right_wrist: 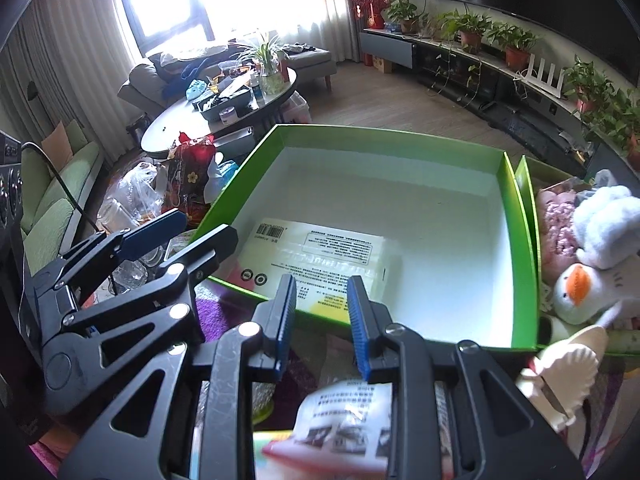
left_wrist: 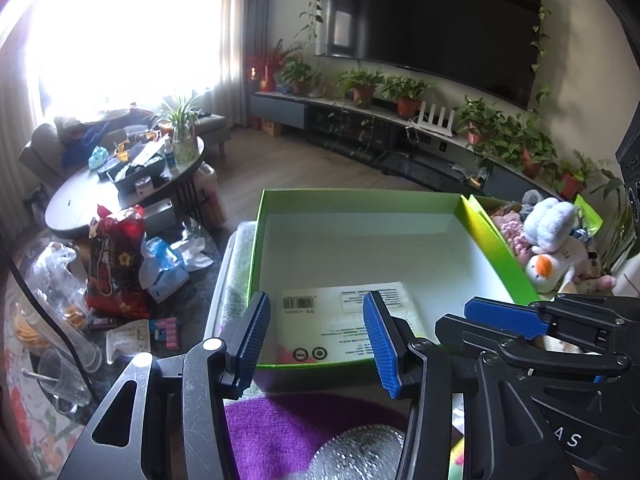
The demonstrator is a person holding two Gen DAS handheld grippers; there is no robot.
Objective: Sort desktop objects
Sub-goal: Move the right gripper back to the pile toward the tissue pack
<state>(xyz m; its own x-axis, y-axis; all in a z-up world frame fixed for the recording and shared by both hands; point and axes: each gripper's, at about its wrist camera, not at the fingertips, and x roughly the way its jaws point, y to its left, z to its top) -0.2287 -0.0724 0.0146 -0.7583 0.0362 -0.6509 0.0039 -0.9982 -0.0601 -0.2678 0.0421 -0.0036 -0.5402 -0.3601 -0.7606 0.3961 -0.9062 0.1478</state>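
A green box (left_wrist: 496, 240) with a white inside stands in front of both grippers; it also shows in the right wrist view (right_wrist: 516, 240). A flat white packet with a barcode (left_wrist: 348, 320) lies in its near left corner, also seen in the right wrist view (right_wrist: 320, 252). My left gripper (left_wrist: 316, 340) is open and empty at the box's near rim. My right gripper (right_wrist: 322, 320) is open and empty above the near rim. The right gripper shows in the left wrist view (left_wrist: 508, 320), the left gripper in the right wrist view (right_wrist: 168, 236). A white printed packet (right_wrist: 344, 416) lies below the right fingers.
A second green box (right_wrist: 524, 184) to the right holds plush toys, among them a white duck (right_wrist: 580, 284). A white fan-shaped item (right_wrist: 560, 372) lies near right. A purple cloth (left_wrist: 280, 432) and silver item (left_wrist: 360, 452) lie below. Left: red snack bag (left_wrist: 116, 264), plastic bags, glasses, round table (left_wrist: 80, 196).
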